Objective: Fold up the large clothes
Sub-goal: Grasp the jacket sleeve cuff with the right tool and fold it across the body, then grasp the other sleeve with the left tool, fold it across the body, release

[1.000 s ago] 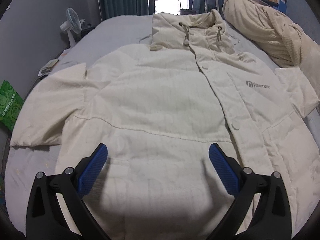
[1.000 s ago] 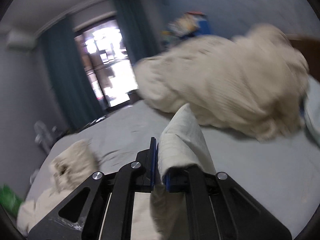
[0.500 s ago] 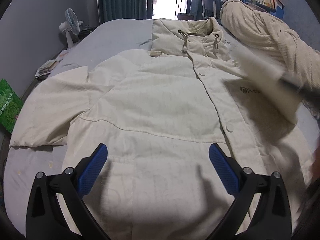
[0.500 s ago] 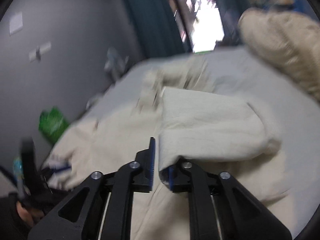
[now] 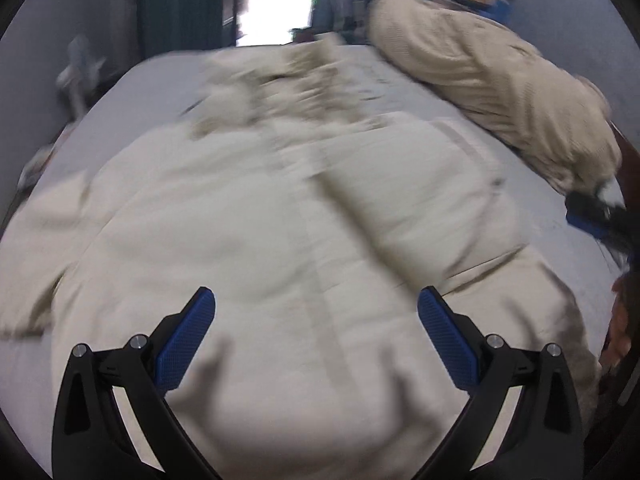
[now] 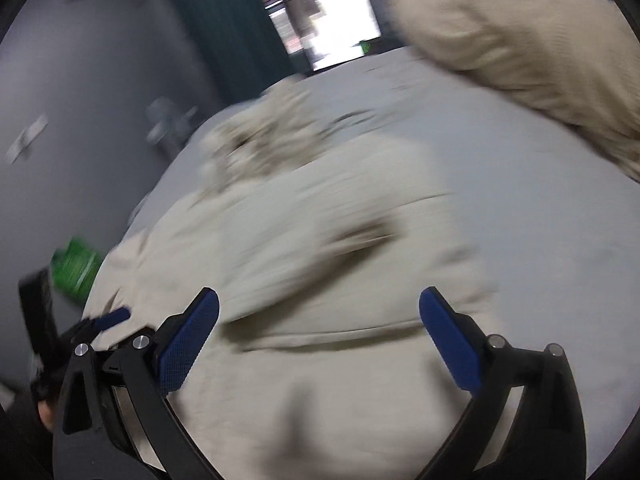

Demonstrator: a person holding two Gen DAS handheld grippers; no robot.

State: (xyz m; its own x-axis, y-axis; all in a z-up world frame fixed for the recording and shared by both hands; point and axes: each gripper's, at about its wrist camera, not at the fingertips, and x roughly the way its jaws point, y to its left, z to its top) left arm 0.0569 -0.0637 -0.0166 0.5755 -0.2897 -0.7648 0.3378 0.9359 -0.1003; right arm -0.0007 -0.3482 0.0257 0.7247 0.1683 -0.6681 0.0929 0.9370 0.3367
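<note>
We see the cream jacket [image 5: 248,232] spread front-up across the grey bed [image 5: 160,80], its collar end toward the bright doorway [image 5: 272,4] and its hem nearest us. One sleeve [image 5: 424,196] lies folded in over the chest on the right side of the left wrist view; the other sleeve [image 5: 44,232] reaches out flat to the left. Both views are blurred, so we cannot make out buttons or print. Our left tool [image 5: 316,336] hangs over the lower part of the jacket with its blue pads [image 5: 184,344] set wide and nothing between them. Our right tool [image 6: 320,336] is likewise spread wide and empty above the jacket [image 6: 320,240]. A bunched beige blanket [image 5: 492,80] sits on the bed beside the jacket, and a green package [image 6: 74,266] shows by the bed's edge
</note>
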